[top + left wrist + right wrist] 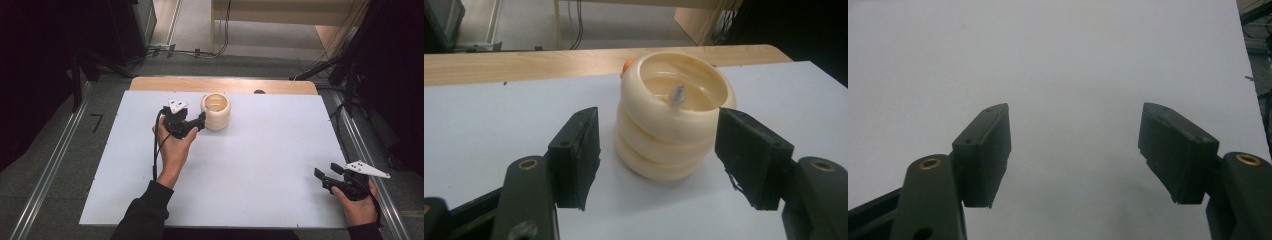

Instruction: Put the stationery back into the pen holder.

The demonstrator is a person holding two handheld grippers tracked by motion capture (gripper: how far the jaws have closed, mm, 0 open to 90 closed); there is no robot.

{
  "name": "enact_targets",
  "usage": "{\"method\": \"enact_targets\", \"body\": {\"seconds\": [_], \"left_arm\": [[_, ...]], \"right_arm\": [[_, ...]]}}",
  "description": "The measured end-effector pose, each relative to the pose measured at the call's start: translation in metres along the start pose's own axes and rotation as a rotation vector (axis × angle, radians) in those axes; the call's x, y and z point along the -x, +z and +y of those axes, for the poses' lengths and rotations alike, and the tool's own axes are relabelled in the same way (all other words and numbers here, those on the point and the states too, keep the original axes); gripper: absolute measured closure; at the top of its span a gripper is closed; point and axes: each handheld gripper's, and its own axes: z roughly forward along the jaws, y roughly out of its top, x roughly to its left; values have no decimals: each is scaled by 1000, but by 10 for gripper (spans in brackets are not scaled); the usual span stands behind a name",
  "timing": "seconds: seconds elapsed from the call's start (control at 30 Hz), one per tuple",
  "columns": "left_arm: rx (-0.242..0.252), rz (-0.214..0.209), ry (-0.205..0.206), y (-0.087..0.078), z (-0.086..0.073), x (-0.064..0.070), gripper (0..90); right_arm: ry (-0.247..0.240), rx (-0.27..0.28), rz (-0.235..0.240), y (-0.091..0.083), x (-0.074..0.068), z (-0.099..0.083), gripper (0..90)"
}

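A cream ribbed cup made of stacked rounded rings stands upright near the far middle of the white table. In the left gripper view the cup has a small grey screw-like piece inside, and something orange peeks out behind it. My left gripper is open just left of the cup; its jaws flank the cup's lower rings without touching. My right gripper is open near the table's front right corner, with bare table between its jaws.
The white table top has a wooden strip along its far edge. Cables and dark stands line the floor beyond. Metal rails run along both sides of the table. A cable trails from the left gripper along the forearm.
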Motion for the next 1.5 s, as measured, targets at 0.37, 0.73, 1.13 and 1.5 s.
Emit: {"method": "enact_targets", "body": {"seconds": [0.37, 0.73, 1.13, 1.5], "left_arm": [[-5, 4, -5, -5, -11, -9, 321], [-5, 4, -5, -7, -17, -12, 287], [-25, 13, -21, -11, -31, -22, 270], [-32, 23, -19, -18, -39, -28, 244]], "right_arm": [[-4, -2, 3, 2, -1, 1, 280], [-3, -2, 2, 2, -2, 1, 280], [-5, -4, 2, 3, -3, 1, 279], [-4, -5, 3, 2, -3, 1, 279]]}}
